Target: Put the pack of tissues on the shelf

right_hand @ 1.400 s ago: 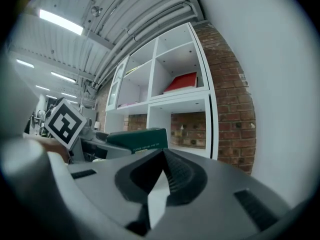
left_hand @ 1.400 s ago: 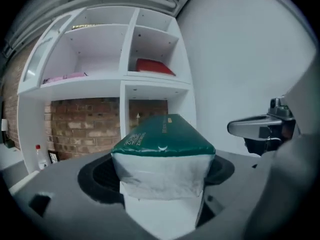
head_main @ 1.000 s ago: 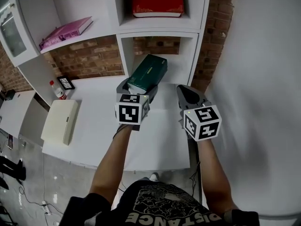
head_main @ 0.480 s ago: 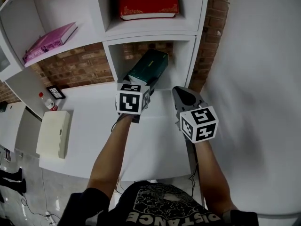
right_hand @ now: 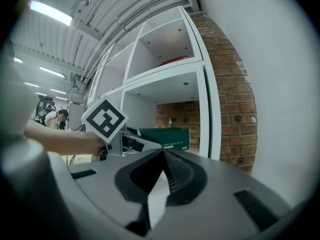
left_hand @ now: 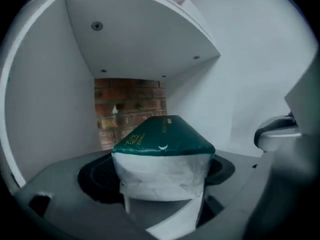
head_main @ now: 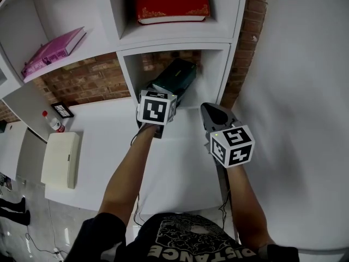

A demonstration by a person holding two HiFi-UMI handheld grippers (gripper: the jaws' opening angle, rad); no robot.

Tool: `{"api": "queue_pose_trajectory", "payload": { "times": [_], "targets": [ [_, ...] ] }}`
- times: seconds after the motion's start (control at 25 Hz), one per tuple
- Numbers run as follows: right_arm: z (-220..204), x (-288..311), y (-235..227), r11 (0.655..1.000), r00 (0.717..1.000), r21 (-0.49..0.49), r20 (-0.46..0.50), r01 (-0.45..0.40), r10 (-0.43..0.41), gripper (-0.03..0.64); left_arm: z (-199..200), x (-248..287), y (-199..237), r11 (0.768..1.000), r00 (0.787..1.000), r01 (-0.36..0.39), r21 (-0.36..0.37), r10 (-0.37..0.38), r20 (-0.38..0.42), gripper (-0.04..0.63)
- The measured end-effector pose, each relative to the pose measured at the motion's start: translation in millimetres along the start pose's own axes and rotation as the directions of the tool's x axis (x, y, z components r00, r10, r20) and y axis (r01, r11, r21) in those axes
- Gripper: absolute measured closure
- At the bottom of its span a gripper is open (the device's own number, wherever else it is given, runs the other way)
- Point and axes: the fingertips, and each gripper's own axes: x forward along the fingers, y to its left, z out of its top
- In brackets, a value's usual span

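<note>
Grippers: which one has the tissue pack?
The left gripper, shut on the green tissue pack at the lower shelf compartment. The right gripper is shut, holding nothing.

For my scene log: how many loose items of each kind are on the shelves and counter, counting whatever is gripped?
Books: 2 (red hardcover book, pink book)
Tissue packs: 1 (green plastic-wrapped pack)
Bottles: 1 (small red-capped bottle)
Picture frames: 1 (small black frame)
Boxes: 1 (flat cream box)
Total: 6

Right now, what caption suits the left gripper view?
Left gripper holds the green tissue pack at the white shelf compartment, brick wall behind.
</note>
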Motion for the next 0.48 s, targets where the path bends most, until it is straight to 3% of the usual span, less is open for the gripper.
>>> {"api": "queue_pose_trajectory", "payload": {
  "times": [0.48],
  "targets": [
    [-9.5,0.7,-0.4,1.0,1.0,0.001,-0.026,0.01,-0.01,0.614,-6.7,9.4,4.0,1.0,0.998,0.004,-0.009,-0.004,-0.065,0.127]
  ]
}}
